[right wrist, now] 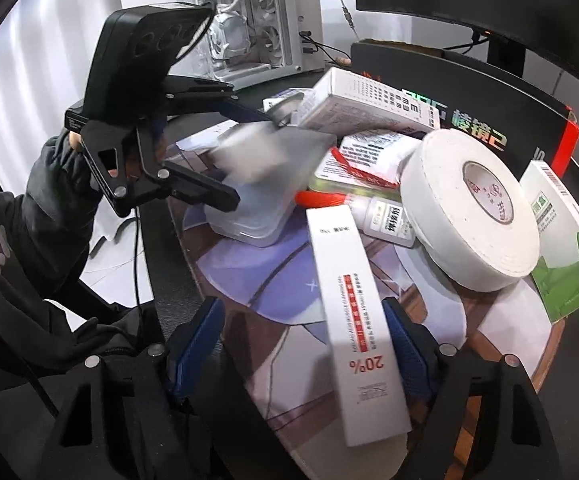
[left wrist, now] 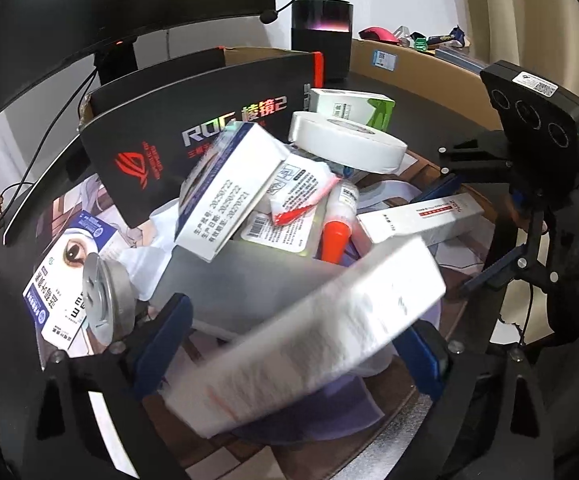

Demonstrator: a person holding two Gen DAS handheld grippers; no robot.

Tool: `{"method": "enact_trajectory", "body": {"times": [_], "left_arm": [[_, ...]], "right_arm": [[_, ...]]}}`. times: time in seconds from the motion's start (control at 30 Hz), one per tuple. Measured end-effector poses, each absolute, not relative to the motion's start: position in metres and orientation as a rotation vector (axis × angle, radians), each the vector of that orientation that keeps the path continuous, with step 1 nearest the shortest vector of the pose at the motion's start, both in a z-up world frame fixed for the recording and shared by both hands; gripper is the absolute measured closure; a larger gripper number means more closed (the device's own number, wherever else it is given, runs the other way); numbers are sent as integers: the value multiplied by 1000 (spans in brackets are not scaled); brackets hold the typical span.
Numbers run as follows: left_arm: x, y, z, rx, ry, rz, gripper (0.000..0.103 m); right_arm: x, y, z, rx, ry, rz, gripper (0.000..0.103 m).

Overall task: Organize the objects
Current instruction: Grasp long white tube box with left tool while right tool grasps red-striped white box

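Blue-padded claws, cardboard clutter on all sides

Left gripper (left wrist: 295,320) is wide around a blurry white carton (left wrist: 329,304), can't tell if it's pinched. Right gripper (right wrist: 301,308) gapes, slim "20%" box (right wrist: 353,320) lying between its pads on the printed mat (right wrist: 257,280). Frosted plastic tub (right wrist: 257,220) sits beyond, contents hidden. Fat tape roll (right wrist: 469,208) crowds the far side.

Matt white foam tape roll (right wrist: 469,216), glossy cardboard carton (right wrist: 359,320), translucent frosted plastic container (right wrist: 265,200), black-plastic fingers (right wrist: 205,190).
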State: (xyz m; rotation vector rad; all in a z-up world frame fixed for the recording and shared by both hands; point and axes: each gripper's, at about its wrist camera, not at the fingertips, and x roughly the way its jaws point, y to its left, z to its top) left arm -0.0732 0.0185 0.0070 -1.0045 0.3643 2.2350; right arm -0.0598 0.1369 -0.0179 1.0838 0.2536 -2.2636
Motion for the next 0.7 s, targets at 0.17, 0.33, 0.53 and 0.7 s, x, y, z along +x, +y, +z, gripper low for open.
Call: {"method": "enact_trajectory", "body": {"times": [0.17,0.33,0.53,0.7], "left_arm": [[-73,18,7,-995,375,2236,23],[-72,14,10,-980,373,2231,41],[-70,11,16,-944,353,2221,80],[-69,11,22,-927,326,2223,80]], "right_arm": [[-59,136,-18,1083,258,-2271,21],[-60,138,-19,1088,258,-2277,21],[-61,140,-15,1066,243,-2300,38],[-64,144,-16,1074,239,-2325,65]]}}
